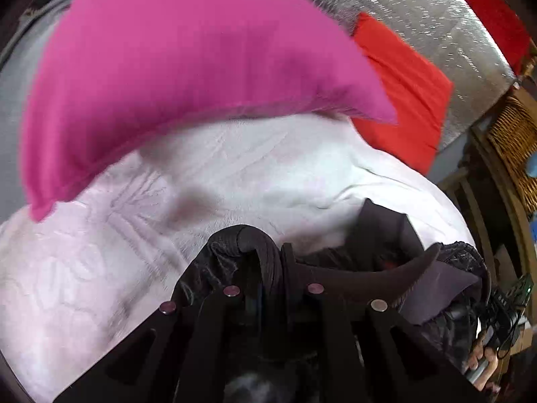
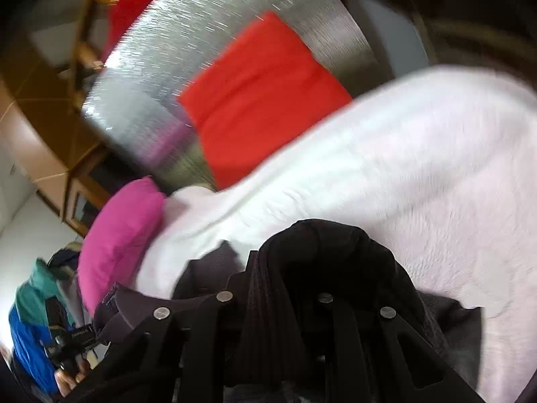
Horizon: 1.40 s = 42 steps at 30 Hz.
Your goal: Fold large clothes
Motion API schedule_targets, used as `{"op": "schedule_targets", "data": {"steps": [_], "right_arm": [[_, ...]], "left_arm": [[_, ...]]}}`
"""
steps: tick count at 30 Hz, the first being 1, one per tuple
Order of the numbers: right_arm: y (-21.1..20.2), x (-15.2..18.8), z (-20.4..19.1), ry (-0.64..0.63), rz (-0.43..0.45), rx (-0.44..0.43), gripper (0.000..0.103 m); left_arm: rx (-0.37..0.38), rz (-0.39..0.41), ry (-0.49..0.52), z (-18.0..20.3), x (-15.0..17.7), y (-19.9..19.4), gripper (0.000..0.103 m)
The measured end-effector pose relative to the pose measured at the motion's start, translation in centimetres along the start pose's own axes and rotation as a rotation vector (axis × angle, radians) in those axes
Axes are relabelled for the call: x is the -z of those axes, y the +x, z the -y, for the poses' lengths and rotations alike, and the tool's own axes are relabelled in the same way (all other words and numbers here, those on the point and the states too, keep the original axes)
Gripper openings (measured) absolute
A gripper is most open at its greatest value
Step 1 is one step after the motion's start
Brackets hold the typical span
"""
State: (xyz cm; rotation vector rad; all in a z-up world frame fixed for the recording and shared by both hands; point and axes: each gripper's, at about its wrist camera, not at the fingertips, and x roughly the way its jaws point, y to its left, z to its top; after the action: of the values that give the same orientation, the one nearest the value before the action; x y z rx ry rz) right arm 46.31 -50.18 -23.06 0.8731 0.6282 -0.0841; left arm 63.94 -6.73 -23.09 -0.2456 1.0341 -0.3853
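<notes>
Black fabric: a dark garment [image 1: 379, 255] is bunched up between the fingers of the left gripper [image 1: 268, 252], whose jaws are clenched on a thick ribbed fold of it.
Left gripper's load: the rest of the dark cloth trails off to the right of the jaws, with a lacy dark edge showing toward the right side of that view.
Right gripper: the right gripper [image 2: 285, 262] is likewise clamped tight on a fold of the same dark garment [image 2: 322, 245], which humps up over its fingertips.
Garment's place: held up by both grippers just above the white bedcover [image 1: 117, 252], hanging slack between them; part of it drapes down past the right gripper's jaws on both sides.
Hands: a hand [image 1: 483, 359] grips the other tool's handle at the lower right of the left view; a hand [image 2: 72, 376] shows at the lower left of the right view.
Bedcover: white, textured, spread under the garment [image 2: 419, 174].
Pink pillow: lies on the bedcover beyond the left gripper [image 1: 174, 77]; in the right view it sits at the cover's left edge [image 2: 120, 235].
Red cloth: a folded red piece [image 1: 402, 94] rests on a silver quilted sheet [image 1: 436, 10] past the white cover, beside the pink pillow.
Blur: both views are smeared, so fine detail of the cloth is hard to read.
</notes>
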Motion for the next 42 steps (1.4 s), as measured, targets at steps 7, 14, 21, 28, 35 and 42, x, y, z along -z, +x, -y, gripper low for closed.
{"op": "schedule_targets", "data": {"steps": [7, 14, 21, 28, 35, 42], "right_arm": [[-2.9, -0.7, 4.0, 0.272, -0.084, -0.266, 0.042], [-13.7, 0.9, 5.3, 0.341, 0.09, -0.371, 0.097], [-23.1, 10.7, 5.4, 0.156, 0.021, -0.251, 0.097], [-21.2, 17.7, 8.6, 0.334, -0.023, -0.268, 0.097], [-15.5, 16.8, 8.7, 0.374, 0.016, -0.181, 0.097], [-12.5, 14.5, 8.5, 0.371, 0.068, -0.132, 0.096]], "left_arm": [[0.148, 0.0, -0.074, -1.3, 0.4, -2.1, 0.018], [0.164, 0.186, -0.102, -3.5, 3.0, -13.4, 0.076], [0.145, 0.12, -0.039, -5.9, 15.5, -19.2, 0.077], [0.16, 0.018, -0.298, -9.5, 24.6, -16.6, 0.077], [0.128, 0.03, -0.418, -9.7, 23.0, -12.8, 0.077], [0.16, 0.072, -0.475, -9.9, 19.9, -9.8, 0.078]]}}
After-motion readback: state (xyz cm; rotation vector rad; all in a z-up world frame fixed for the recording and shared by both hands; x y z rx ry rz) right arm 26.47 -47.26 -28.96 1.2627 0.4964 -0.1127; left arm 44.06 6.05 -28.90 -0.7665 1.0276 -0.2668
